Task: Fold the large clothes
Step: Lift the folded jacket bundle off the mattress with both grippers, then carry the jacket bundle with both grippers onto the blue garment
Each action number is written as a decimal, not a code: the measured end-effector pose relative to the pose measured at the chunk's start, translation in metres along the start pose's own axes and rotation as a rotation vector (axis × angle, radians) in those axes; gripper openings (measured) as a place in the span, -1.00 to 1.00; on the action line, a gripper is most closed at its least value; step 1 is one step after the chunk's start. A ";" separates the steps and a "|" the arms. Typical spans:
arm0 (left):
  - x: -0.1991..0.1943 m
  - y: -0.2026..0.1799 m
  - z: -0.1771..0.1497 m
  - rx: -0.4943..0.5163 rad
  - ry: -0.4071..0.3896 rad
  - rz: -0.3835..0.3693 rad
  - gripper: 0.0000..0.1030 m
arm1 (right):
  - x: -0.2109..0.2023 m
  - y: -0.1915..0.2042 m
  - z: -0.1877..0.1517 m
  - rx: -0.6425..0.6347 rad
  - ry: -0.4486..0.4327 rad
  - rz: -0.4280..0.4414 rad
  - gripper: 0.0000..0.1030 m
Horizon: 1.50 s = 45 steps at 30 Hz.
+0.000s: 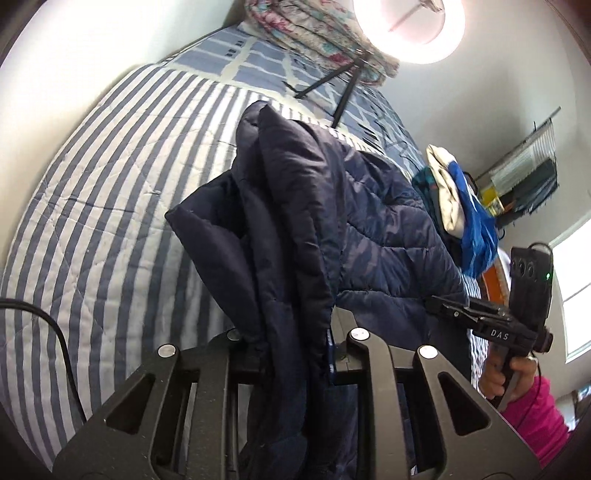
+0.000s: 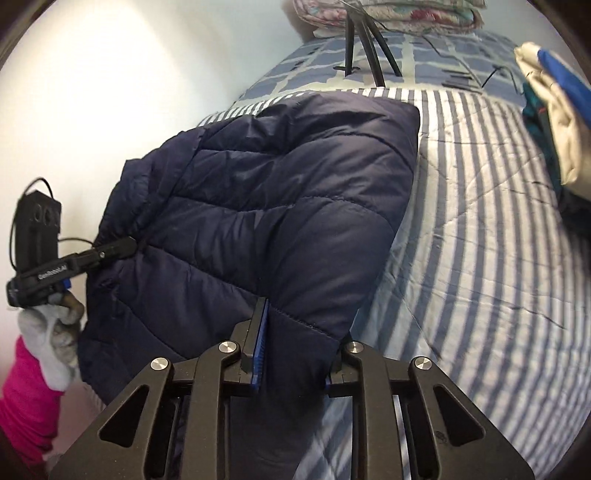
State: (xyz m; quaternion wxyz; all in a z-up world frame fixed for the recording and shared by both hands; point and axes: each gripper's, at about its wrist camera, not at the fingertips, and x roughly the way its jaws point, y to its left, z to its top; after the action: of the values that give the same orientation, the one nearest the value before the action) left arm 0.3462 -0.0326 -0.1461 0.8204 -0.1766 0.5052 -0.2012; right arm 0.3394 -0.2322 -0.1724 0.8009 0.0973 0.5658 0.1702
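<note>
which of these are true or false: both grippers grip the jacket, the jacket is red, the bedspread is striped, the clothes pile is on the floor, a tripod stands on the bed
1. Both grippers grip the jacket. True: the left gripper and the right gripper each have navy fabric between their fingers.
2. The jacket is red. False: it is dark navy and quilted.
3. The bedspread is striped. True: blue and white stripes.
4. The clothes pile is on the floor. False: it sits on the bed, beyond the jacket.
5. A tripod stands on the bed. True: its black legs rest near the floral bedding.
</note>
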 end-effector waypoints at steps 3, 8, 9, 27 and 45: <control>-0.009 -0.020 -0.006 0.028 0.001 -0.010 -0.62 | -0.020 0.006 -0.011 -0.031 -0.005 -0.029 -0.62; -0.022 -0.060 -0.016 0.090 -0.003 -0.035 -0.62 | -0.061 0.003 -0.033 -0.073 -0.026 -0.080 -0.64; -0.024 -0.069 -0.018 0.102 -0.003 -0.043 -0.62 | -0.070 0.003 -0.036 -0.080 -0.031 -0.093 -0.64; 0.008 -0.246 -0.012 0.300 -0.004 -0.153 -0.62 | -0.209 -0.071 -0.064 -0.073 -0.164 -0.309 -0.65; 0.105 -0.391 0.046 0.452 -0.074 -0.218 -0.62 | -0.283 -0.179 -0.019 -0.052 -0.292 -0.476 -0.68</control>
State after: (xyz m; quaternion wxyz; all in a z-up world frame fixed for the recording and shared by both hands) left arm 0.3713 -0.4167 -0.0134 0.8304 -0.0494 0.3950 -0.3897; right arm 0.2650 -0.5068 0.0060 0.8936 -0.0354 0.4468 -0.0240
